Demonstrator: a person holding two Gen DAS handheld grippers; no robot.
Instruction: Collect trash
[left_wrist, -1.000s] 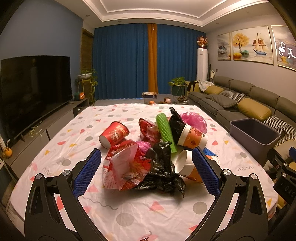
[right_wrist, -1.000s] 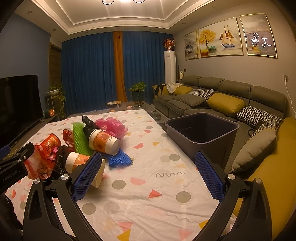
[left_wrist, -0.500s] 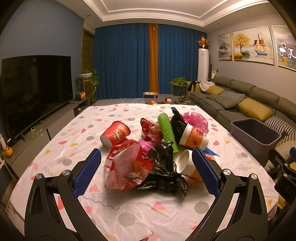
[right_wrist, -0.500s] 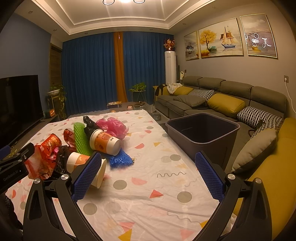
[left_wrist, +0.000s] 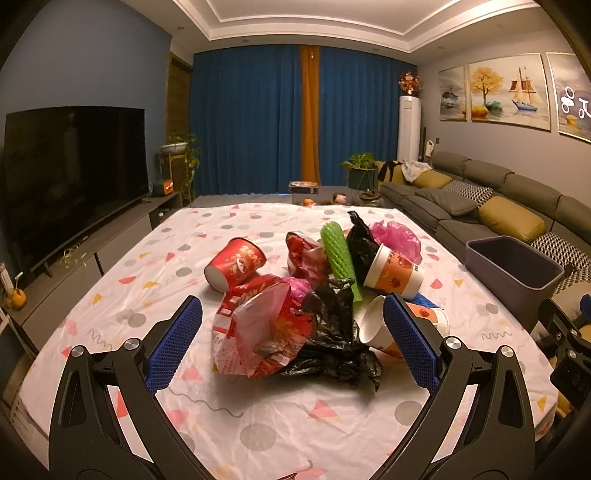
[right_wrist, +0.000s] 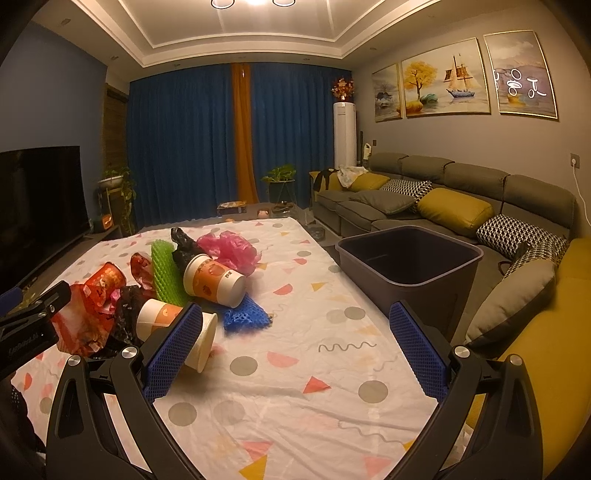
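Observation:
A heap of trash lies mid-table: a red snack wrapper (left_wrist: 258, 332), a crumpled black bag (left_wrist: 332, 332), a red paper cup (left_wrist: 234, 264) on its side, a green foam net (left_wrist: 338, 254), an orange-white cup (left_wrist: 395, 273), a pink bag (left_wrist: 397, 236). My left gripper (left_wrist: 291, 343) is open just short of the wrapper and black bag. In the right wrist view the orange-white cup (right_wrist: 214, 280), a second cup (right_wrist: 173, 325) and a blue net (right_wrist: 245, 315) lie left of my open right gripper (right_wrist: 295, 347). A dark bin (right_wrist: 410, 262) stands off the table's right edge.
The patterned tablecloth (right_wrist: 295, 387) covers the whole table. A grey sofa (right_wrist: 461, 199) with yellow cushions runs along the right wall. A television (left_wrist: 70, 173) on a low cabinet stands at the left. Blue curtains (left_wrist: 258, 122) hang at the back.
Both views have shifted only slightly; the trash heap sits a touch higher and nearer in the left wrist view. Both grippers stay open and nothing was taken hold of.

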